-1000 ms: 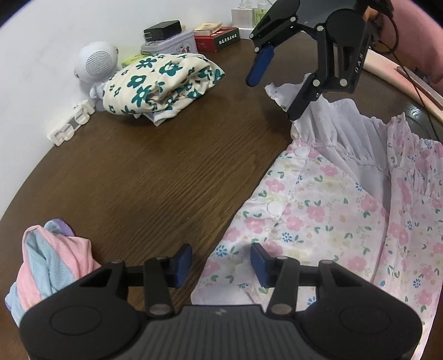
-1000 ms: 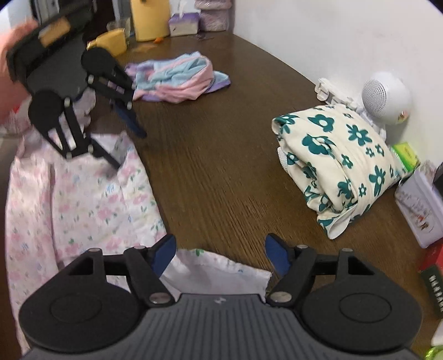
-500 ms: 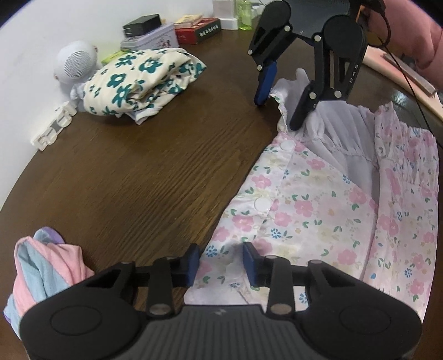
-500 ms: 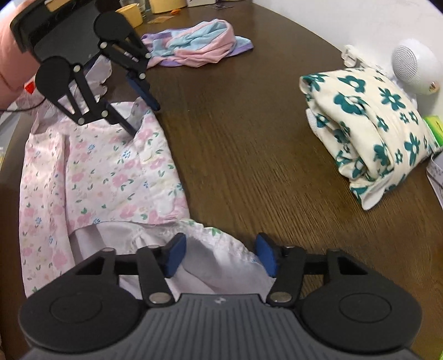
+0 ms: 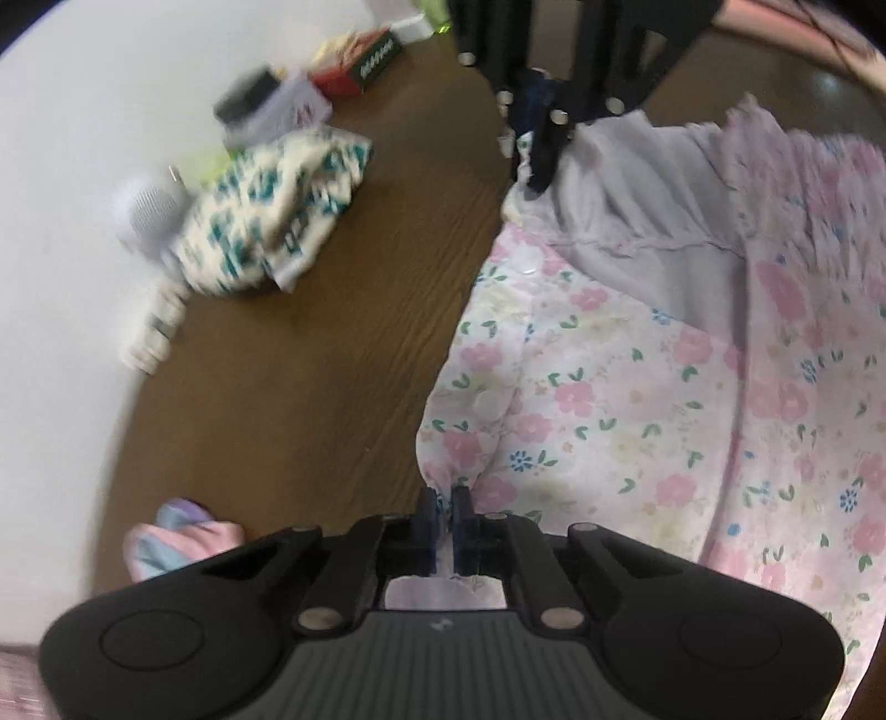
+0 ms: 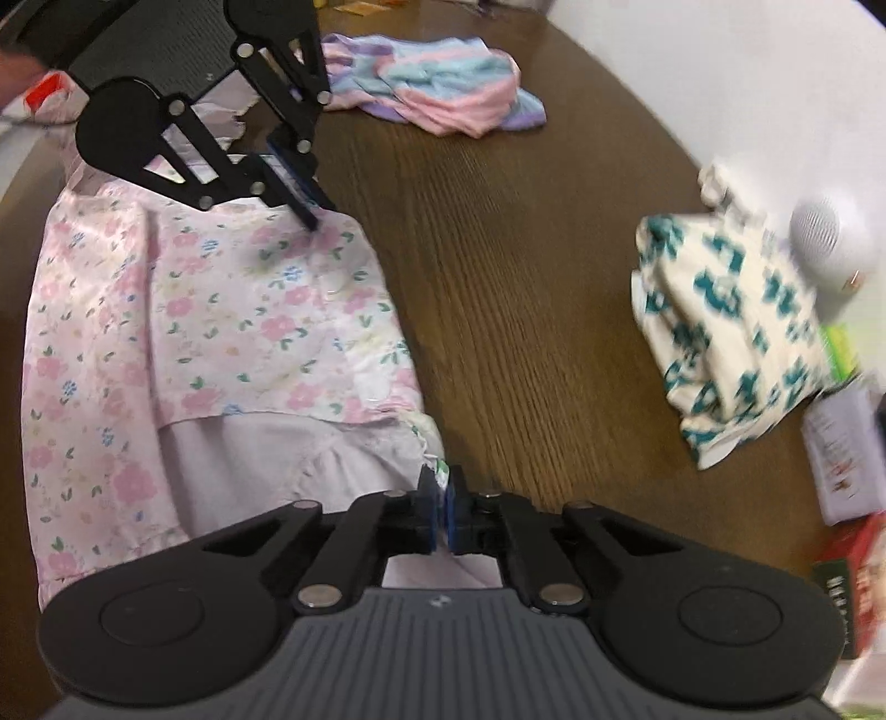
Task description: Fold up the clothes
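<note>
A pink floral garment with a pale lilac lining lies spread on the brown wooden table. My left gripper is shut on the near corner of its buttoned edge. At the opposite end my right gripper is shut on the garment's frilled lilac corner. Each gripper shows in the other's view: the right gripper at the far corner, the left gripper at the top left, pinching the cloth.
A folded cream garment with teal flowers lies by the wall beside a white round speaker. A crumpled pink, blue and purple garment sits at the far table edge. Small boxes line the wall. A pink sleeve shows behind.
Both grippers went from open to shut, each pinching a corner of the floral garment along its table-side edge. Both views have swung and blurred with movement.
</note>
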`<state>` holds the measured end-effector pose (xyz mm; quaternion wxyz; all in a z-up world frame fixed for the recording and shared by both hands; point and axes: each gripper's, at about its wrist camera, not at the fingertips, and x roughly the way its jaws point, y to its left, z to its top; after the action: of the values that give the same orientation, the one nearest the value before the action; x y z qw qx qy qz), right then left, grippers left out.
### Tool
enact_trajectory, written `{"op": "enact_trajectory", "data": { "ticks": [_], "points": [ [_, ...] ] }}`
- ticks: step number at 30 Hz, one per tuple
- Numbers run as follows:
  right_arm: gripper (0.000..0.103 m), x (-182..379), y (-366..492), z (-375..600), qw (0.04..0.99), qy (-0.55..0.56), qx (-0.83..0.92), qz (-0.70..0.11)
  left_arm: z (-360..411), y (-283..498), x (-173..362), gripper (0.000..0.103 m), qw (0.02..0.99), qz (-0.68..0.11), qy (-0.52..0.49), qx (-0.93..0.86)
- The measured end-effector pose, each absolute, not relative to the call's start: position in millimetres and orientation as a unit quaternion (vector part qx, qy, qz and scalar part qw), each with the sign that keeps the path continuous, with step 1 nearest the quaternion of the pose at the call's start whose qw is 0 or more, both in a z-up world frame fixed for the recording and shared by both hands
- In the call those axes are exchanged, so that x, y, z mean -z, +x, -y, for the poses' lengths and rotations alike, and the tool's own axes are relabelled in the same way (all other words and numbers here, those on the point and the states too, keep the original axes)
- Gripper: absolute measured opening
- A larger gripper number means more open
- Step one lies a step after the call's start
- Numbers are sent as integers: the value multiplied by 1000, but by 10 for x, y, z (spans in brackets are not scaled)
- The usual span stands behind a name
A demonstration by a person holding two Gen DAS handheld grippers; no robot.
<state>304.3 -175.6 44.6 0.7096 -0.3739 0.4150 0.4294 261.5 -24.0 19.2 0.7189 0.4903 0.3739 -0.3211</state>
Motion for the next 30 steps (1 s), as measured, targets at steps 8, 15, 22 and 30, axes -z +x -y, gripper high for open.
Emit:
{"op": "enact_trajectory", "data": {
  "ticks": [8, 15, 22, 30],
  "points": [
    [2, -738, 1803, 1809, 770, -466, -351, -257, 254, 1258, -275, 3, 783, -200, 555, 197],
    [2, -398, 592, 1885, 802, -494, -293, -163, 234, 252, -140, 2, 814, -142, 529, 193],
    [2, -56, 328, 1851, 814, -474, -280, -186, 199, 113, 96, 2, 818, -193, 502, 205],
    [8, 141, 309, 1853, 828, -445, -275, -203, 206, 141, 305, 2, 826, -224, 476, 203]
  ]
}}
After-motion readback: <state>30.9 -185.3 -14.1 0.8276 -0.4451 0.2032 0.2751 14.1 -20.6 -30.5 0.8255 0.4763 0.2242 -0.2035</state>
